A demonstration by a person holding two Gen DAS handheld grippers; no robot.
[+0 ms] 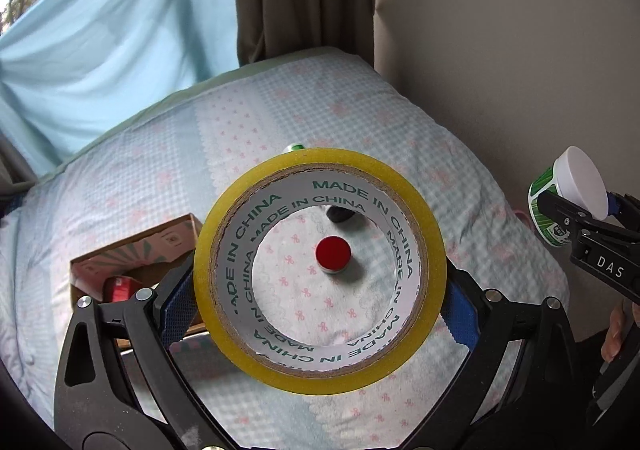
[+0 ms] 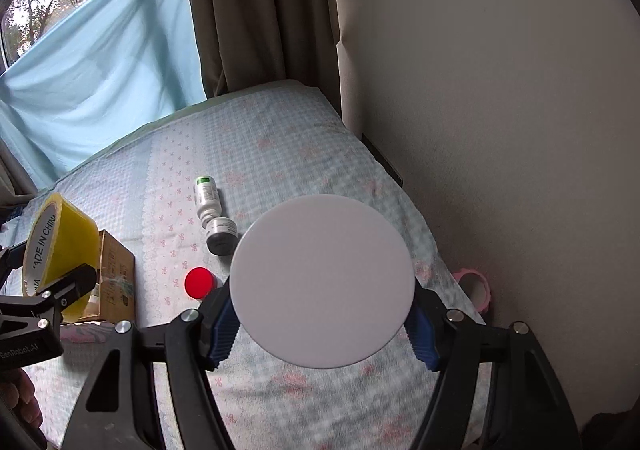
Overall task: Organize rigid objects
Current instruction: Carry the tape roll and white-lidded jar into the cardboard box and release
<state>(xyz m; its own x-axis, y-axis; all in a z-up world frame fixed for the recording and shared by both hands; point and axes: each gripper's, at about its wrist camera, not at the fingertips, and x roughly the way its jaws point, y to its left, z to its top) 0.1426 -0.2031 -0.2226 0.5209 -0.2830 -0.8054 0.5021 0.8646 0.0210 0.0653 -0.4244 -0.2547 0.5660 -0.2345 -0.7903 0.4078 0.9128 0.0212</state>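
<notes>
My left gripper point(image 1: 320, 310) is shut on a yellow tape roll point(image 1: 224, 250) and holds it above the bed; the roll also shows in the right wrist view point(image 2: 68, 226). My right gripper point(image 2: 322, 324) is shut on a white-lidded jar point(image 2: 322, 280); in the left wrist view the jar point(image 1: 576, 189) shows a green label. A red-capped small jar point(image 1: 333, 253) stands on the bedspread, seen through the roll and in the right wrist view point(image 2: 198, 282). An open cardboard box point(image 1: 132, 250) sits at the left.
A white bottle point(image 2: 206, 195) and a dark-capped vial point(image 2: 222, 236) lie on the checked bedspread point(image 2: 280, 153). A pink tape roll point(image 2: 476, 286) lies by the wall at the right. Curtains hang behind the bed.
</notes>
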